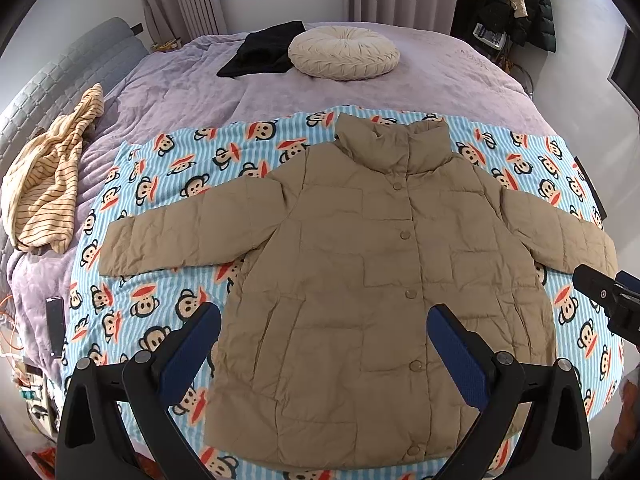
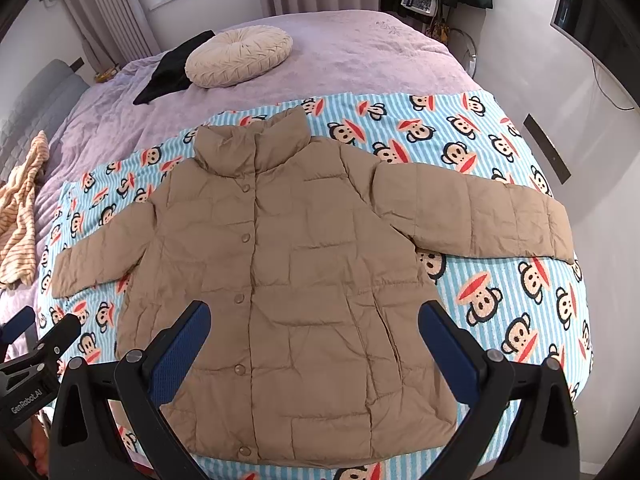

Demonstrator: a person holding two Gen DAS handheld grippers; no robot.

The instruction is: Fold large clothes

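We've got both grippers hovering wide open, holding nothing: left gripper (image 1: 324,322), right gripper (image 2: 316,320). Right below and ahead of them the tan puffer jacket (image 1: 360,280) lies flat, buttoned up, sleeves spread, on the monkey-print blanket (image 1: 168,184). Off to the left sits a striped shirt (image 1: 44,184). Further out there's a round cream cushion (image 1: 344,54) touching some black clothing (image 1: 260,54) on the purple bedspread (image 1: 180,92).

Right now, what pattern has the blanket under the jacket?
The blanket has light blue and white stripes with cartoon monkey faces, clearest in the right wrist view.
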